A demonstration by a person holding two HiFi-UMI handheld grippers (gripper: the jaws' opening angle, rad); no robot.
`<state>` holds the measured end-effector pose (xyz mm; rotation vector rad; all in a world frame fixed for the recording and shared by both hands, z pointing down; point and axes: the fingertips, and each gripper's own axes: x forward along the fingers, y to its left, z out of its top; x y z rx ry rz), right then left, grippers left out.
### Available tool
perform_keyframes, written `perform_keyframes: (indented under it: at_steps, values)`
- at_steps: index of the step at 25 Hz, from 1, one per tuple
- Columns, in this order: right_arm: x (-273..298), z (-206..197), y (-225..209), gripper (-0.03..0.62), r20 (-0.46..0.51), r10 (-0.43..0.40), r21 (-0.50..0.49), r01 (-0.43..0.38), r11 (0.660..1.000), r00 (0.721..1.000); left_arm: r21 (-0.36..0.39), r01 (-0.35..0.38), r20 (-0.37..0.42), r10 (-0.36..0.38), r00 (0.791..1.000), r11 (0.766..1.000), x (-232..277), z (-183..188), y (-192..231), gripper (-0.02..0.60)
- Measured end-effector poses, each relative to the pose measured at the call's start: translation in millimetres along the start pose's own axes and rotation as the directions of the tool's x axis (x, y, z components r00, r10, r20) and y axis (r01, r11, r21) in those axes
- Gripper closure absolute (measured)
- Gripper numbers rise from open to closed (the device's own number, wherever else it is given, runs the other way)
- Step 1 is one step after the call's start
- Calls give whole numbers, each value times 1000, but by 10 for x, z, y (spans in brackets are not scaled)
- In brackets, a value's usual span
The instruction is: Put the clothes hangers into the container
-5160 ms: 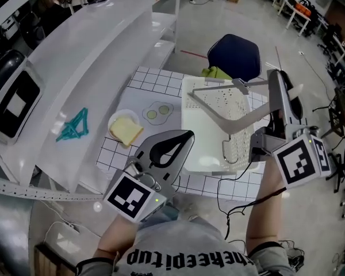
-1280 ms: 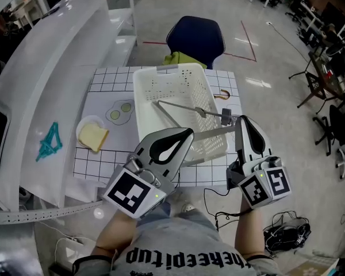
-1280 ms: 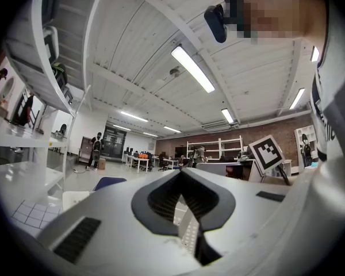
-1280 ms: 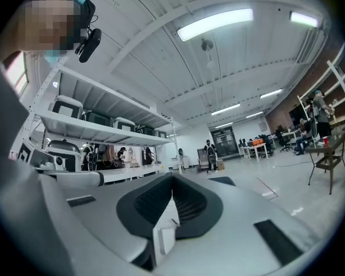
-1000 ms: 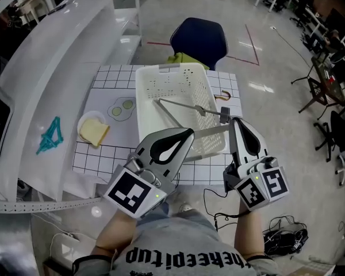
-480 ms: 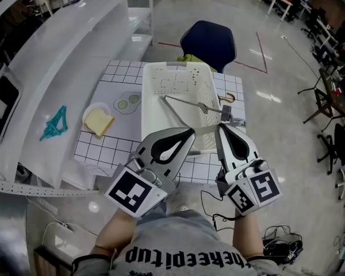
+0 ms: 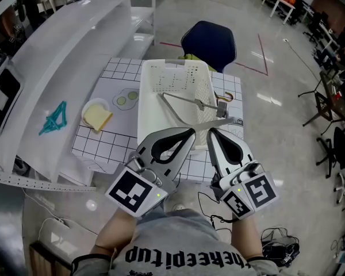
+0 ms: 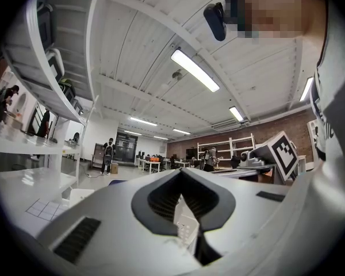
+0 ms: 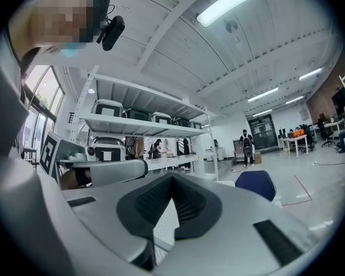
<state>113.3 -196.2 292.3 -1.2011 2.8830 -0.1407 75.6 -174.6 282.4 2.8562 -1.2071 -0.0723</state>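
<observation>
Head view, left tool [image 7: 190,133] and right tool [image 7: 209,134] closed, empty, shirt lettering [image 7: 190,259] unclear

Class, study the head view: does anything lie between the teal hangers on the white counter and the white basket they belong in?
Yes. A plate holding a bread slice sits on the checked mat, roughly on the line from the teal hangers to the basket. It is low, so lifting the hangers over should clear it.
</observation>
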Motion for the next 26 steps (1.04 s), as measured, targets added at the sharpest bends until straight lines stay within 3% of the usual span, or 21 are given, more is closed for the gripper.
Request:
perform_keyframes:
  at_steps: [26]
  values:
    - [6,-6,106,599,0,54,5,-54,999,999,6,-41,1,41,999,999,-46,-3,-21,561]
